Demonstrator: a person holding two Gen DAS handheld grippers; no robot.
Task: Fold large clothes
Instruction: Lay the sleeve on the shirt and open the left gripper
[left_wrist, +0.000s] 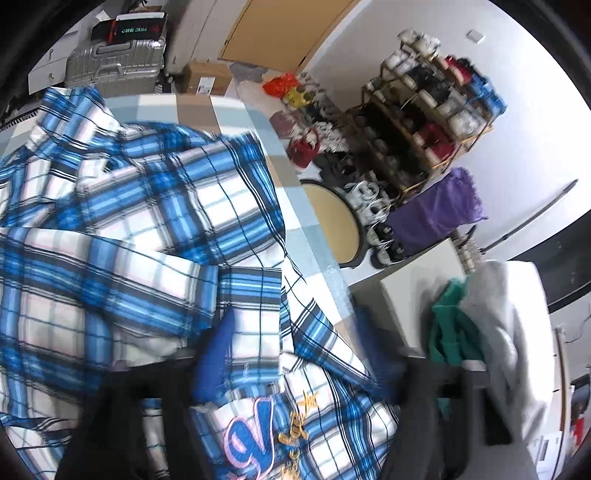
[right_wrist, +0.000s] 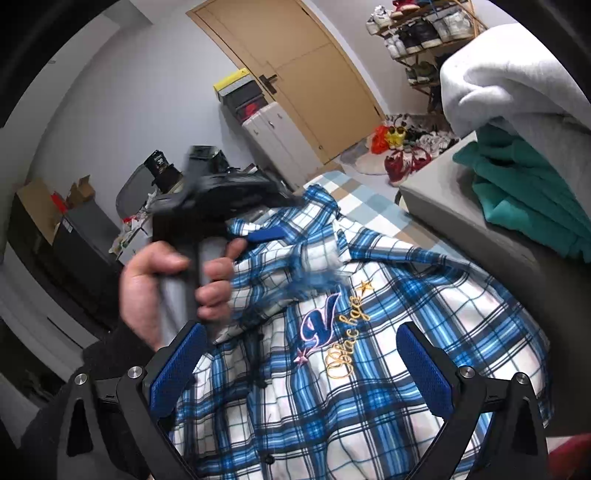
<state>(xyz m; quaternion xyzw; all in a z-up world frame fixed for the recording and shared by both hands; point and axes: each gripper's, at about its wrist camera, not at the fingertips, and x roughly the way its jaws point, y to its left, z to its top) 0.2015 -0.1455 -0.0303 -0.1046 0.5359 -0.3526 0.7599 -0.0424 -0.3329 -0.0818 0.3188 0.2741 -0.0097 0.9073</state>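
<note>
Checked bedcover (left_wrist: 192, 107), plaid shirt (right_wrist: 369, 387), both hand-held grippers' jaws apart over it, holding nothing.

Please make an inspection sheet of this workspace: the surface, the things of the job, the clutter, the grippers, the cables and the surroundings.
Surface: checked bed cover in pale blue, grey and tan, mostly under the shirt.
Job's things: blue and white plaid shirt, crumpled and unfolded, embroidered logo facing up.
Clutter: green garment and grey-white garment piled beside the shirt.
Grippers: left gripper open over the shirt; right gripper open above the logo, holding nothing.
Cables: nothing seen.
Surroundings: wooden door, shoe rack, shoes on the floor, silver suitcase, round stool.
</note>
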